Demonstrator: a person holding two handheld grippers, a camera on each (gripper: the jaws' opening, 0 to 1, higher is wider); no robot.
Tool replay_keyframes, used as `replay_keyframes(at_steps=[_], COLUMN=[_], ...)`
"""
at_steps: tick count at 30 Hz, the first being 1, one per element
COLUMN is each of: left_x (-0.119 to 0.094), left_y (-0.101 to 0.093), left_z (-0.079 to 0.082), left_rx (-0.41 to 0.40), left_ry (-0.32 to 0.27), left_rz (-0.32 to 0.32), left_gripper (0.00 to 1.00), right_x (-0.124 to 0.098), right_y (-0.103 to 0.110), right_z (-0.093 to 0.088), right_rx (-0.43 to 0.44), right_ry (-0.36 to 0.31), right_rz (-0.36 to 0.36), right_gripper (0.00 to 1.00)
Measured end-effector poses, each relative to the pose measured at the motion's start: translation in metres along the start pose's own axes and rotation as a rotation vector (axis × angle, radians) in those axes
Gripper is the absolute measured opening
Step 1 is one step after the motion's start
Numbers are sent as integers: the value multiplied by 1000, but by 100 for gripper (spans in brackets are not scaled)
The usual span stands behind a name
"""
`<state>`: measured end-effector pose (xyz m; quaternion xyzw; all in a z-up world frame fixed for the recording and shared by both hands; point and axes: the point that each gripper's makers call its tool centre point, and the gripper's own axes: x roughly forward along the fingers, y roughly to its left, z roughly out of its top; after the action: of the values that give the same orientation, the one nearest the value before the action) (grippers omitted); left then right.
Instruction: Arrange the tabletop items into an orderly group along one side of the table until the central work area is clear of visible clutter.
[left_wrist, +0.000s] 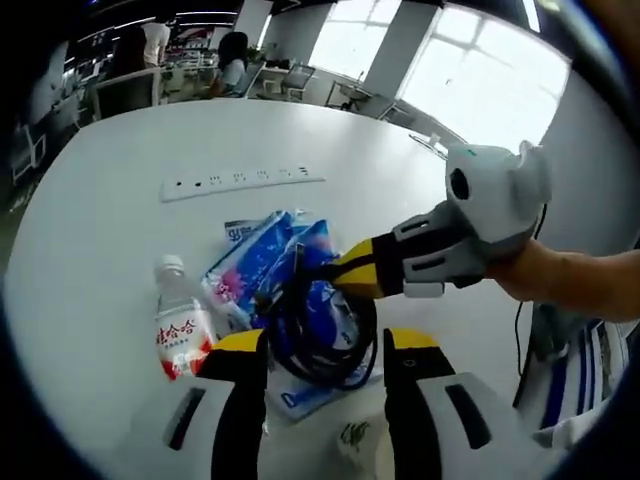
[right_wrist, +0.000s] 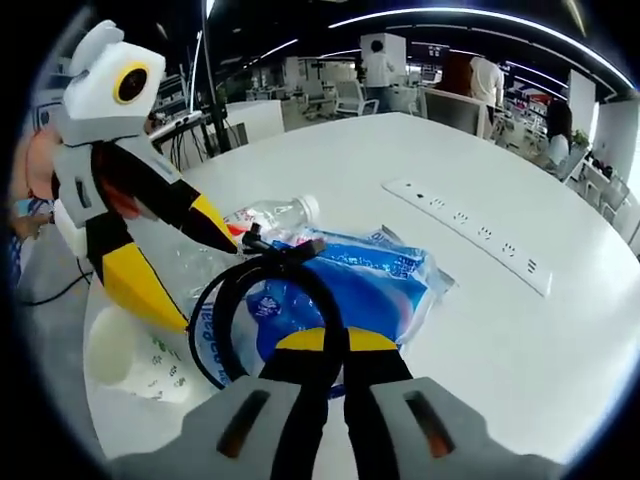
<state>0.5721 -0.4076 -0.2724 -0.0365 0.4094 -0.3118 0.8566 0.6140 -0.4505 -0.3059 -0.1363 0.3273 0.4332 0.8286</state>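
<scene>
**Cable in my right tongs, the pile half gathered**

My right gripper (right_wrist: 335, 345) has its yellow-tipped jaws pressed together on the black cable (right_wrist: 262, 300), a coiled loop that lies on top of the blue plastic packets (right_wrist: 375, 285). In the left gripper view I see that same gripper (left_wrist: 345, 268) coming in from the right, its tip at the coil (left_wrist: 320, 335). My left gripper (left_wrist: 325, 350) stands with its jaws well apart and nothing between them; the coil and the packets (left_wrist: 265, 250) lie just beyond its tips.

As far as I can judge, the job is partly done. The water bottle (left_wrist: 180, 325) lies on its side touching the packets, a white paper cup (right_wrist: 135, 360) lies near the table edge just beside them, and the cable sits on the heap, so these things are already drawn together near one edge of the white table (left_wrist: 90, 220). The white power strip (left_wrist: 242, 182) lies well apart from them, farther in, and I reckon it is either fixed or yet to be dealt with. The cable looks to be the piece I am placing.

Hard to make out: the print on the packets, how many packets there are under the coil, and the cable's plugs, one of which I think pokes up near the bottle (right_wrist: 270, 215). The cup is cut off at the bottom of the left gripper view.
</scene>
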Motion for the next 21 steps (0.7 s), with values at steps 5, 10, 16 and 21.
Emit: replay_keyframes(at_steps=[5, 10, 16, 21], left_x=[5, 12, 22, 29], left_y=[4, 5, 8, 17], left_z=[-3, -5, -5, -8], left_rx=[3, 1, -3, 4], left_ry=[13, 27, 44, 66], left_rz=[20, 20, 26, 52], left_gripper=[45, 44, 41, 34], right_x=[-1, -3, -3, -1], right_y=[1, 0, -1, -1], right_z=[1, 0, 0, 0], right_rx=[0, 12, 21, 23], right_ry=[-18, -30, -37, -40], right_rz=[-1, -4, -5, -3], right_gripper=[1, 1, 1, 1])
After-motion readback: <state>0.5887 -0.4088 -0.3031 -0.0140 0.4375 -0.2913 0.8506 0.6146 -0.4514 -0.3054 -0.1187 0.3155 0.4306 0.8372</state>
